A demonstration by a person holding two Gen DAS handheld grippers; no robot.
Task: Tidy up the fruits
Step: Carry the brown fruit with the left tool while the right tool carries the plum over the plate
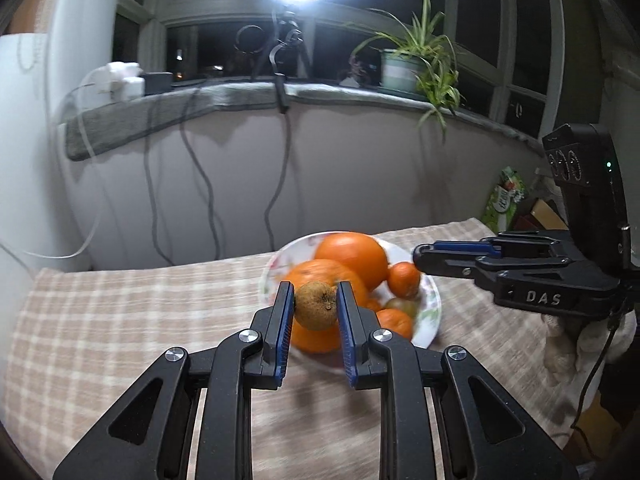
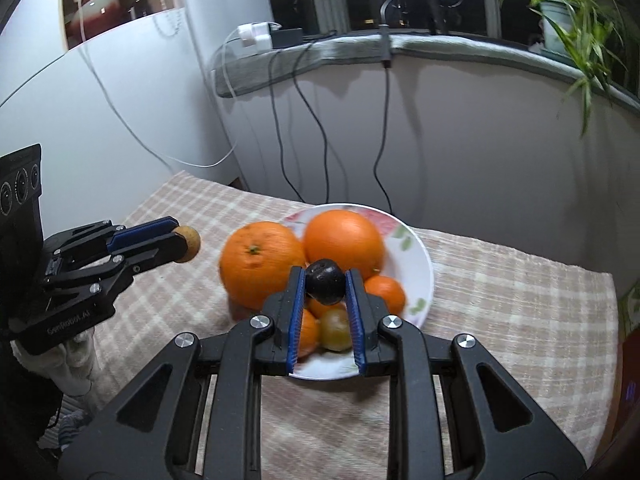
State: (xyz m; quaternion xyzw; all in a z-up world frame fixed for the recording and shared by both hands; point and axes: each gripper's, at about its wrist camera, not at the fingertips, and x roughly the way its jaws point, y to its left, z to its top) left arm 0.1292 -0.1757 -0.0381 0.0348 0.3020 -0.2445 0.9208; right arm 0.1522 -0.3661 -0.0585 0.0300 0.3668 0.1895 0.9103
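The left gripper [image 1: 316, 306] is closed on a small brown fruit [image 1: 316, 305], pinched between its blue pads with the fruit's stem scar facing the camera; the fruit is nearly round, a little taller than wide. It hangs in front of a white flowered plate [image 1: 430, 304] heaped with oranges [image 1: 352, 258], the plate standing on a checked beige cloth [image 1: 120, 312]. The right gripper [image 2: 325, 282] is clamped on a dark purple plum [image 2: 325, 282], held above the plate's near side with its dimpled end toward the lens. Beneath it lie small tangerines [image 2: 386, 292] and a greenish fruit [image 2: 335, 328]; two big oranges sit behind. In the left wrist view the right gripper's body reads "DAS"; in the right wrist view the left one reads "GenRobot.AI", though blurred. Behind, cables [image 2: 300, 120] hang from a grey sill [image 1: 240, 98] with a potted plant [image 1: 416, 64].
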